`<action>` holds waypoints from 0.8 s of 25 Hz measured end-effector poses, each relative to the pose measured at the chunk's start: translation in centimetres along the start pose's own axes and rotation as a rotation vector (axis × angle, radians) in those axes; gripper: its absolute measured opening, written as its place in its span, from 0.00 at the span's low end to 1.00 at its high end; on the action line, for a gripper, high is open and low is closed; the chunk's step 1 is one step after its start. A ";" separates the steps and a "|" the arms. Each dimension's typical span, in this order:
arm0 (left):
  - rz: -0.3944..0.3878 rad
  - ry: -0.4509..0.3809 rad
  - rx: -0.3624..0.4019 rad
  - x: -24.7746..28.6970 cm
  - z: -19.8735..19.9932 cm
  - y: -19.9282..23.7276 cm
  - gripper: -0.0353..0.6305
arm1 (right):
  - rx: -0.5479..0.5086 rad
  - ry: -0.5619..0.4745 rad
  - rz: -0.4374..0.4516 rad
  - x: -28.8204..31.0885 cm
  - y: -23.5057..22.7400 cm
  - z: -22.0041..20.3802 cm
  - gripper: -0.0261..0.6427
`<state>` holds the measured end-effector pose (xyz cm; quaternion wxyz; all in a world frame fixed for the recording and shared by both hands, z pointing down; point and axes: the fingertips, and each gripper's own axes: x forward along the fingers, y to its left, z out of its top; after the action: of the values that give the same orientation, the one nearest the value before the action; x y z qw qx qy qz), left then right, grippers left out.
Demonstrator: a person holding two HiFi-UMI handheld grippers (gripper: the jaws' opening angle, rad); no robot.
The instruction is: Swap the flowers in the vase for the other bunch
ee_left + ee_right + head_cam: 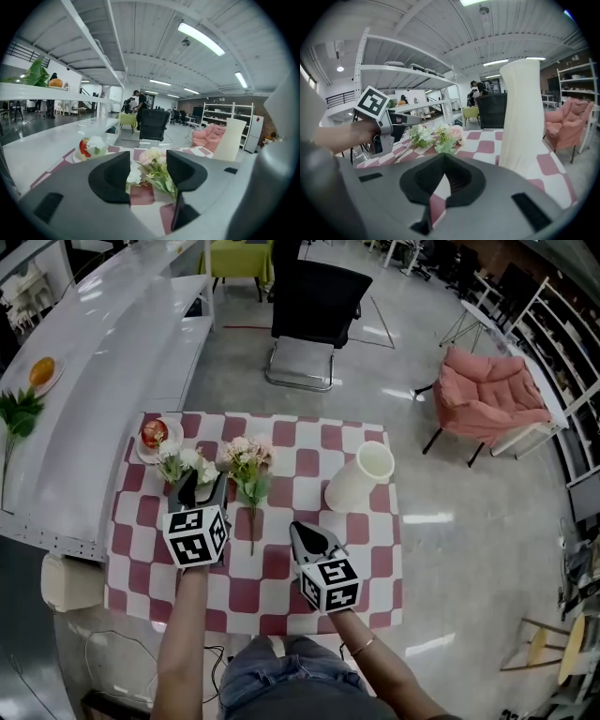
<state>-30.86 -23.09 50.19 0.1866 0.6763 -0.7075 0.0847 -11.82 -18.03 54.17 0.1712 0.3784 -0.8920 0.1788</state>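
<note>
A white vase (361,479) stands empty at the right of the checkered table (309,451); in the right gripper view the vase (520,117) rises close on the right. Two bunches lie side by side at the table's left. The pink bunch (246,460) has its stem pointing toward me, and the white bunch (185,463) is partly hidden by my left gripper (202,487). That gripper hovers open just above and behind the white bunch (133,174), its pads clear of the pink bunch (154,159). My right gripper (304,532) is shut on nothing near the table's middle, its tips touching (443,159).
A small plate (141,452) with a red fruit sits at the table's far left corner. A long white counter (84,381) runs along the left, bearing an orange (42,371) and green leaves (17,413). A black chair (309,306) and a pink armchair (492,395) stand beyond the table.
</note>
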 end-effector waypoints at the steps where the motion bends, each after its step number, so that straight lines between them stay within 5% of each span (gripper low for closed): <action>1: -0.016 0.007 0.016 0.3 -0.2 -0.9 0.42 | 0.003 -0.002 -0.006 -0.3 -0.3 -0.1 0.06; 9: -0.088 0.110 0.026 3.9 -3.0 -6.0 0.42 | 0.035 -0.006 -0.067 -2.6 -3.4 -0.9 0.06; 20: -0.035 0.255 -0.046 9.2 -6.6 -5.7 0.45 | 0.087 0.027 -0.114 -2.6 -6.8 -2.2 0.06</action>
<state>-24.43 -29.60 58.94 0.2918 0.6677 -0.6681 0.1506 -4.71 -19.84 56.22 0.1762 0.4330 -0.8580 0.2126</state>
